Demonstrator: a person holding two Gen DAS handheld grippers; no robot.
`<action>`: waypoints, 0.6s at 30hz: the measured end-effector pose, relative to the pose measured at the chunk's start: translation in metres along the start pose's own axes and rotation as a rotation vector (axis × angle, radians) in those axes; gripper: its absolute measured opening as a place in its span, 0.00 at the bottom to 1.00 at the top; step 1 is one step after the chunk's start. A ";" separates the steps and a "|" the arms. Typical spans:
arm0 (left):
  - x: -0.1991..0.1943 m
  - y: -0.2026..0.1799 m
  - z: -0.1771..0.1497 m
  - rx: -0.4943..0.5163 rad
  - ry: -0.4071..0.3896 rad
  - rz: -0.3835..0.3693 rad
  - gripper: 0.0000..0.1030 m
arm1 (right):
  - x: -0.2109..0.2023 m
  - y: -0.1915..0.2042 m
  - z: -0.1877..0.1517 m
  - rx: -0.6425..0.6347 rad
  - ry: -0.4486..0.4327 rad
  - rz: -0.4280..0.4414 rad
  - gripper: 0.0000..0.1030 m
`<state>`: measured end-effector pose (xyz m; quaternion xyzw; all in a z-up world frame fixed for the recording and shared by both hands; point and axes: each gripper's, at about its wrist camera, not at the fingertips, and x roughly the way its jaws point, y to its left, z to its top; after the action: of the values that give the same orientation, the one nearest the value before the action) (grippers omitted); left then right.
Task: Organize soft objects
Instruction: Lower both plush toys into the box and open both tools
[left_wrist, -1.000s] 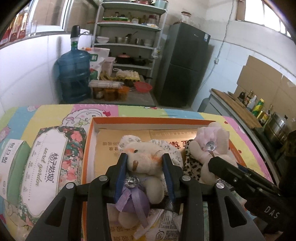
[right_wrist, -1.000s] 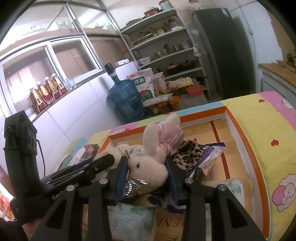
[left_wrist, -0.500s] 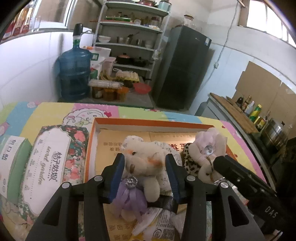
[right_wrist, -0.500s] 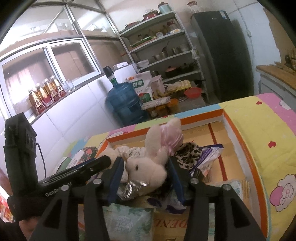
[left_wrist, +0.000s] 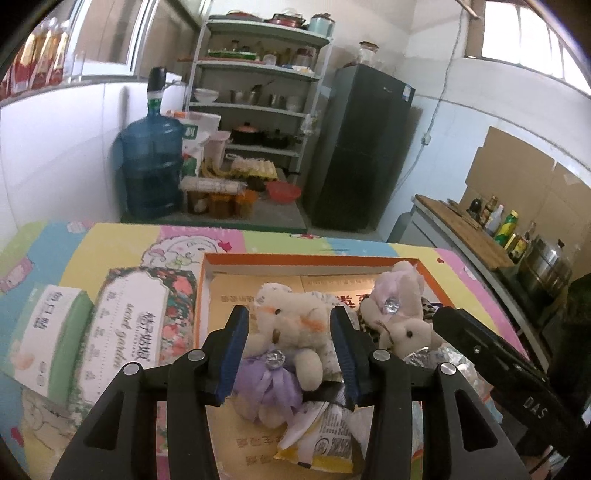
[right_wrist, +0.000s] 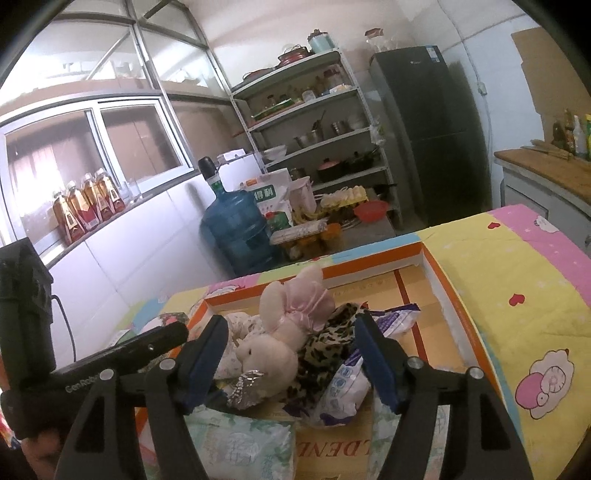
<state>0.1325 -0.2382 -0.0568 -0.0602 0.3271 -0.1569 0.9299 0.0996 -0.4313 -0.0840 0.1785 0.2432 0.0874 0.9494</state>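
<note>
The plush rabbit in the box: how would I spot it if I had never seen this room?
Find the shallow cardboard box with the orange rim lying on the pastel cartoon-print cloth. Two small cream plush toys sit side by side in it. The rabbit is the one beside the leopard-print fabric; it has long ears and a pale pink bow, whereas the bear wears a purple ribbon.
</note>
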 end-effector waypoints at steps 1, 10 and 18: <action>-0.004 0.000 0.000 0.011 -0.008 0.004 0.46 | 0.000 0.002 0.000 -0.002 -0.001 -0.002 0.69; -0.034 0.008 -0.001 0.059 -0.067 0.027 0.46 | -0.014 0.013 -0.001 -0.008 -0.021 -0.021 0.69; -0.058 0.025 -0.005 0.065 -0.092 0.033 0.46 | -0.028 0.031 -0.008 -0.009 -0.023 -0.033 0.69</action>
<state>0.0930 -0.1953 -0.0315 -0.0316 0.2796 -0.1492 0.9479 0.0690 -0.4075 -0.0667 0.1713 0.2349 0.0707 0.9542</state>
